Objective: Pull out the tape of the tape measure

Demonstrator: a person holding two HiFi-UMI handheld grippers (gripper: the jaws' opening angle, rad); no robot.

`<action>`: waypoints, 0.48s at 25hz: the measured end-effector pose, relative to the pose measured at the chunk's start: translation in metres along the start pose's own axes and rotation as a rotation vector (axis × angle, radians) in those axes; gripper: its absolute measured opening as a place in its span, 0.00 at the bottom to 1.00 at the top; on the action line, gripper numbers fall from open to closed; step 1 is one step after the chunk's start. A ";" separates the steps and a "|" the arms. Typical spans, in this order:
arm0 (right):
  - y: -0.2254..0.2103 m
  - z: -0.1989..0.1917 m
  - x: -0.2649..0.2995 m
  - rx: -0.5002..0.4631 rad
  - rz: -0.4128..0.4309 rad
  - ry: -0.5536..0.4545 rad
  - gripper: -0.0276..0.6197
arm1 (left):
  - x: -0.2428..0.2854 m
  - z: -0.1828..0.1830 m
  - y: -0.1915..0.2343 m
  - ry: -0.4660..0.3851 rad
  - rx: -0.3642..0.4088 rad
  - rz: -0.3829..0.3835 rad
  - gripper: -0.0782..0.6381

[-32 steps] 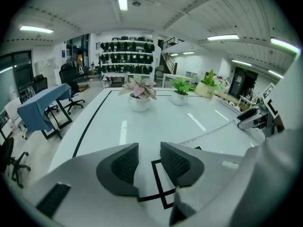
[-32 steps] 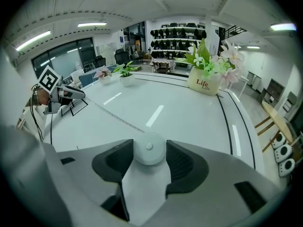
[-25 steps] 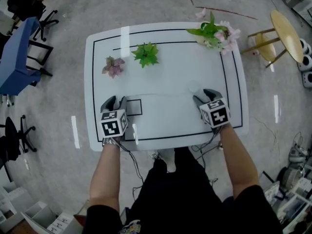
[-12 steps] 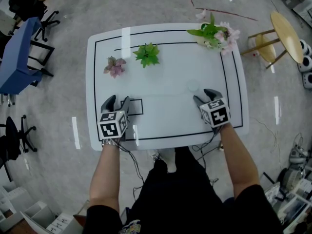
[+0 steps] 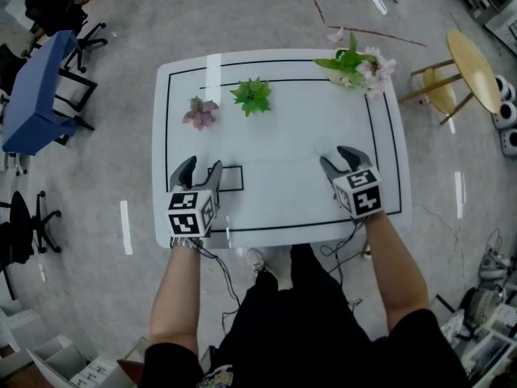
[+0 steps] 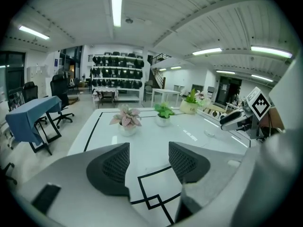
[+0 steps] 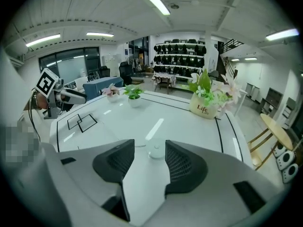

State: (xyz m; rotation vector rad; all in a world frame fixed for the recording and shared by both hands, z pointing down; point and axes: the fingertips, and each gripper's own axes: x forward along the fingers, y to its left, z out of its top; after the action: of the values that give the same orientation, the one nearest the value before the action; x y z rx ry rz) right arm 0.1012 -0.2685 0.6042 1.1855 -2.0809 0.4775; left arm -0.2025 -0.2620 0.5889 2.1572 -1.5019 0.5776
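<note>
Clock from centre of table (image 5: 283, 196), head view: small plant (image 5: 199, 113) at 10, second plant (image 5: 252, 95) at 11 just right of it, flower pot (image 5: 355, 60) at 1 on the far corner, tape measure (image 7: 155, 151) at 3. Off-table: stool (image 5: 472, 55) at 2, desk (image 5: 36, 95) at 9.

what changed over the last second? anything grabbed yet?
The left gripper has spread its jaws wider and they are opening, with nothing between them. The right gripper is closing its jaws slightly. The white round case, probably the tape measure, lies just ahead of them on the table, not gripped. Nothing was taken or released. Grippers, case and plants kept their places; only the head camera shifted.
</note>
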 end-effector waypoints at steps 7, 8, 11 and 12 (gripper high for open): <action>0.020 0.050 -0.043 -0.018 -0.029 -0.166 0.34 | -0.052 0.044 -0.010 -0.137 0.030 -0.013 0.45; 0.024 0.058 -0.052 -0.019 -0.031 -0.196 0.33 | -0.062 0.051 -0.012 -0.162 0.032 -0.015 0.45; 0.038 0.081 -0.079 -0.015 -0.030 -0.288 0.28 | -0.095 0.074 -0.018 -0.243 0.034 -0.019 0.45; 0.043 0.087 -0.089 -0.011 -0.027 -0.319 0.25 | -0.106 0.082 -0.020 -0.271 0.035 -0.020 0.45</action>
State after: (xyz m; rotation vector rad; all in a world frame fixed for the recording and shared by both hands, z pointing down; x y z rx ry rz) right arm 0.0620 -0.2454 0.4807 1.3530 -2.3267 0.2765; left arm -0.2111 -0.2223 0.4596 2.3498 -1.6146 0.3156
